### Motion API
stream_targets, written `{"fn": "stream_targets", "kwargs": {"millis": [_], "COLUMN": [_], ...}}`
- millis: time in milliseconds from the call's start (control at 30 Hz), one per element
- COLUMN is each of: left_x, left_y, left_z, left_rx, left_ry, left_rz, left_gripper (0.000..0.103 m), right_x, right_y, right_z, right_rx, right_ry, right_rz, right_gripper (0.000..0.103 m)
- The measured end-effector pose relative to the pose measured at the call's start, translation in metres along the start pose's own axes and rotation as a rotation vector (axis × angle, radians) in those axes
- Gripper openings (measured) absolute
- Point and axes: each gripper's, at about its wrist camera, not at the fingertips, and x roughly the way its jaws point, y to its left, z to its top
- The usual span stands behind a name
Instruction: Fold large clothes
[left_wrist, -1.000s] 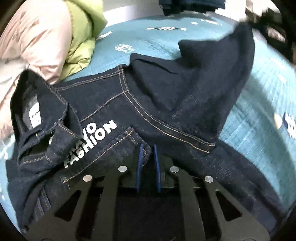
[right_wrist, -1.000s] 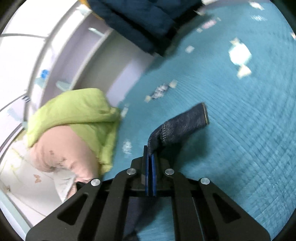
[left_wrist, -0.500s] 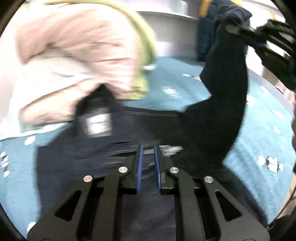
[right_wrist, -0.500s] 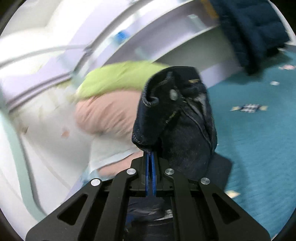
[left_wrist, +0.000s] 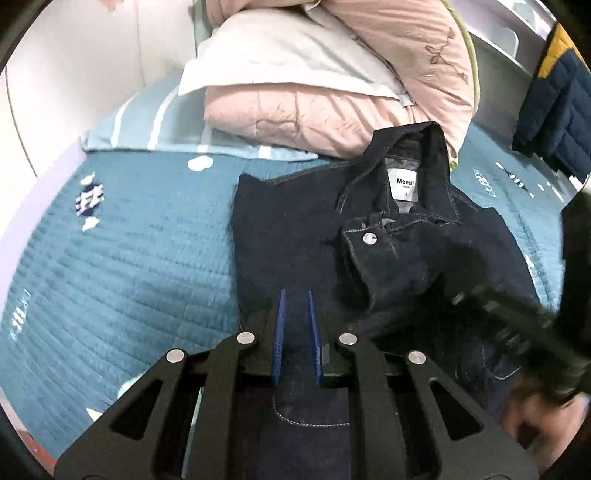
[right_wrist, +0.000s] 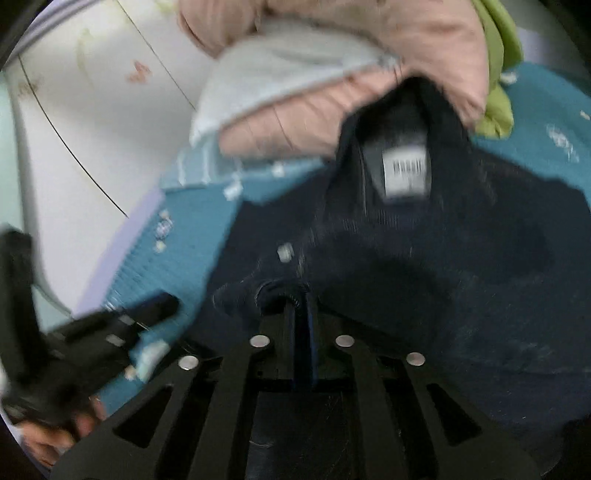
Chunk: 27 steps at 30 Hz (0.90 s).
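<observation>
Jacket: dark indigo denim jacket (left_wrist: 303, 229) with pale contrast stitching, lying folded on the bed, collar toward the pillows.
Collar: stiff and stood up, with 1 white neck label (left_wrist: 403, 184) inside and 1 round metal button (left_wrist: 369, 239) below it.
Bedspread: teal quilted cover (left_wrist: 122, 266), ribbed in fine rows, with small white motifs.
Left gripper: left gripper (left_wrist: 295, 295) has 2 blue ridged pads a narrow gap apart, nearly closed; no fabric shows between the tips, which hang over the jacket's left edge.
Right gripper: right gripper (right_wrist: 300, 301) is blurred; its jaws have just been opening and a rolled fold of denim seems to sit at the tips, though whether it is pinched I cannot tell.
Around: pink quilted duvet (left_wrist: 325, 114) and a white pillow (left_wrist: 280, 55) piled just behind the collar, a lime-green cover (right_wrist: 496, 74) beside them, a navy puffer coat (left_wrist: 554, 110) at the far right.
Edges: bare teal cover lies open left of the jacket; the pillow pile touches its collar.
</observation>
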Motion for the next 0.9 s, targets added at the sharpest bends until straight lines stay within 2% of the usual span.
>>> {"fn": "stream_targets", "kwargs": {"millis": [100, 200, 300, 367, 433, 500, 533, 567, 600, 700, 767, 800, 900], "left_x": [-0.001, -0.002, -0.002, -0.002, -0.002, 0.002, 0.007, 0.013, 0.020, 0.050, 0.070, 0.078, 0.090], "left_y": [0.000, -0.002, -0.019, -0.032, -0.042, -0.051, -0.056, -0.060, -0.065, -0.079, -0.084, -0.084, -0.084], "left_z": [0.002, 0.011, 0.024, 0.030, 0.035, 0.039, 0.040, 0.040, 0.039, 0.031, 0.023, 0.021, 0.018], "left_rx": [-0.032, -0.033, 0.000, 0.011, 0.018, 0.014, 0.018, 0.028, 0.042, 0.102, 0.123, 0.118, 0.091], "left_ry": [0.008, 0.002, -0.001, 0.011, 0.002, 0.013, 0.028, 0.051, 0.077, 0.173, 0.224, 0.244, 0.263], "left_rz": [-0.044, -0.097, -0.160, -0.198, -0.201, -0.231, -0.247, -0.260, -0.268, -0.212, -0.156, -0.144, -0.128], "left_gripper": [0.013, 0.014, 0.015, 0.018, 0.030, 0.041, 0.042, 0.042, 0.042, 0.042, 0.042, 0.042, 0.042], "right_x": [-0.007, -0.028, -0.062, -0.081, -0.099, -0.111, -0.114, -0.114, -0.112, -0.105, -0.094, -0.087, -0.075], "right_y": [-0.007, -0.006, -0.007, -0.016, -0.034, -0.054, -0.070, -0.088, -0.101, -0.141, -0.155, -0.166, -0.188], "right_z": [-0.005, 0.000, 0.008, 0.011, 0.015, 0.018, 0.020, 0.022, 0.021, 0.012, 0.007, 0.000, -0.012], "right_rx": [0.050, 0.035, 0.015, 0.032, 0.089, 0.145, 0.196, 0.245, 0.277, 0.357, 0.361, 0.382, 0.437], "right_ry": [0.005, -0.010, -0.084, -0.109, -0.133, -0.161, -0.164, -0.160, -0.151, -0.091, -0.026, 0.010, 0.034], "right_rz": [0.040, 0.048, 0.052, 0.071, 0.116, 0.092, 0.064, 0.037, 0.014, -0.067, -0.152, -0.180, -0.175], "right_gripper": [0.012, 0.034, 0.053, 0.056, 0.057, 0.057, 0.057, 0.052, 0.037, 0.023, 0.022, 0.016, 0.000]}}
